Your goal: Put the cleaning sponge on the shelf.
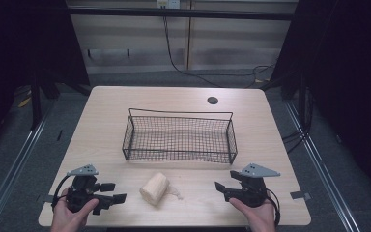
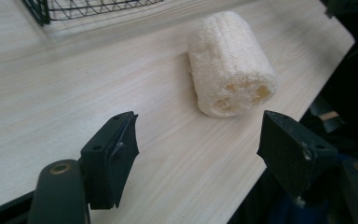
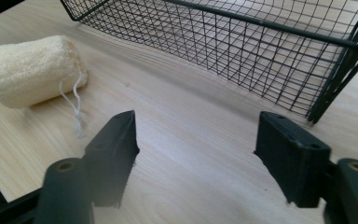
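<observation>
- Two grippers sit at the near edge of the table (image 1: 101, 116), one in each of the person's hands, with nothing between their jaws.
- At the near left, the left gripper (image 1: 112, 192) points toward the table's middle with its jaws spread wide; in the left gripper view (image 2: 198, 154) the gap between them faces the loofah.
- At the near right, the right gripper (image 1: 221, 190) has its jaws spread wide too; in the right gripper view (image 3: 196, 154) bare wood lies between them.
- Between the two grippers, a little nearer the left one and touched by neither, the loofah (image 1: 154, 189) lies on its side on the wood, a pale, roughly cylindrical sponge with holes in its near end (image 2: 230, 65).
- From its far end a thin white string (image 3: 76, 105) trails across the table.
- Beyond the loofah, near the middle of the table, stands a black wire basket (image 1: 178, 137), apart from it.
- Farther still, near the far edge, a small round dark hole (image 1: 212, 100) sits in the tabletop.
</observation>
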A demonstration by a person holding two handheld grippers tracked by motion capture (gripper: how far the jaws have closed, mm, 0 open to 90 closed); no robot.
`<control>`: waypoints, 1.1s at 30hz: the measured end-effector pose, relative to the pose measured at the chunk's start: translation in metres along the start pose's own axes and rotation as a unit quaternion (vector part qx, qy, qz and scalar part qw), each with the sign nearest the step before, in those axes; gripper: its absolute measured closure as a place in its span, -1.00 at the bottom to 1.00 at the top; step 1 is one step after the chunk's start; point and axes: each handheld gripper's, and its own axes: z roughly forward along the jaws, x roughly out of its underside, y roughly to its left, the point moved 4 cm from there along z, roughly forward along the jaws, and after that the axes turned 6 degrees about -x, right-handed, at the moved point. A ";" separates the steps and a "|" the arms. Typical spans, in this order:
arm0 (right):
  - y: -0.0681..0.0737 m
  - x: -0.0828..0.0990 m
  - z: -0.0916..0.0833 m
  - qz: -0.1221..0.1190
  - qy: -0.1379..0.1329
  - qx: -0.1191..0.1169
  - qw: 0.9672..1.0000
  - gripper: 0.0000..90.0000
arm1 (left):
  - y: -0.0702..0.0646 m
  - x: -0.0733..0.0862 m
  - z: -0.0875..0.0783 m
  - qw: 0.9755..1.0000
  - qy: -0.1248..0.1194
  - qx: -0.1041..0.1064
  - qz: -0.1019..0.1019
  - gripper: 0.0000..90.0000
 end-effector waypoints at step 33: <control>0.003 0.000 0.007 0.016 0.020 -0.023 0.999 -0.37 | -0.025 -0.033 -0.003 0.999 0.034 -0.005 0.032 -0.36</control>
